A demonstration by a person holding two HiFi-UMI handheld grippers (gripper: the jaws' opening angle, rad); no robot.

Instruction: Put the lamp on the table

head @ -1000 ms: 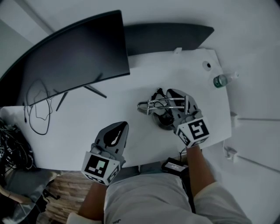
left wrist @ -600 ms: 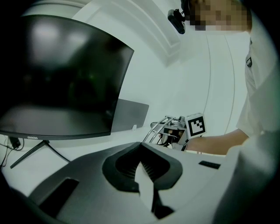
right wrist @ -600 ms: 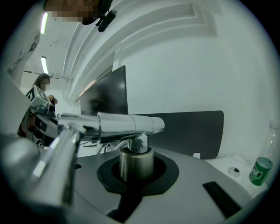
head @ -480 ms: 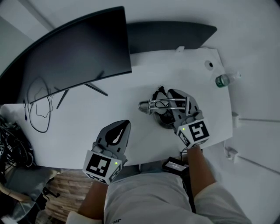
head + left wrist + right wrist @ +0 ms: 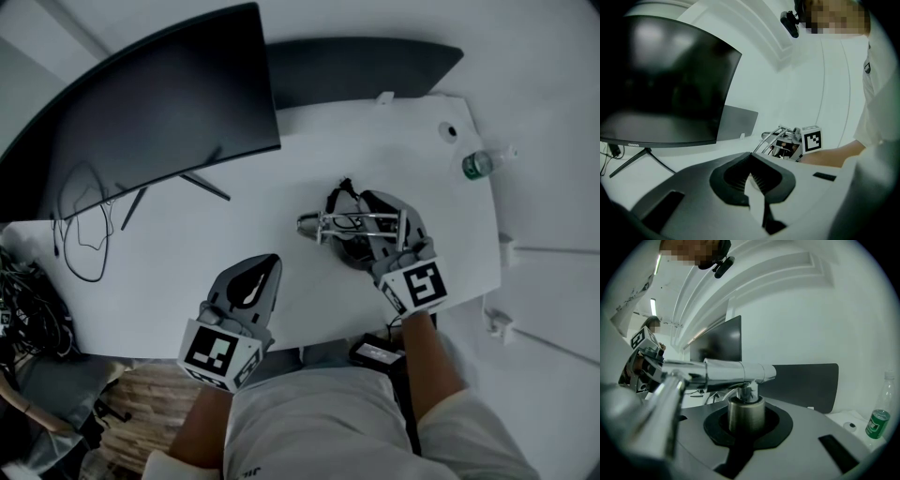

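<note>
A chrome desk lamp (image 5: 361, 221) with folded metal arms and a dark round base lies on the white table (image 5: 234, 216), right of the middle. My right gripper (image 5: 375, 214) is shut on it. In the right gripper view the jaws (image 5: 746, 420) clamp a short metal cylinder of the lamp (image 5: 736, 371), and its chrome arm runs off to the left. My left gripper (image 5: 267, 267) rests over the table's front edge, well left of the lamp, shut with nothing in it (image 5: 751, 164). The lamp (image 5: 780, 140) and the right gripper's marker cube show far off in the left gripper view.
A large curved monitor (image 5: 159, 103) stands at the back left on thin legs, with a loose cable (image 5: 80, 230) beside it. A dark panel (image 5: 366, 66) stands behind the table. A green-capped bottle (image 5: 478, 166) sits off the right edge. A black adapter (image 5: 375, 353) lies below the front edge.
</note>
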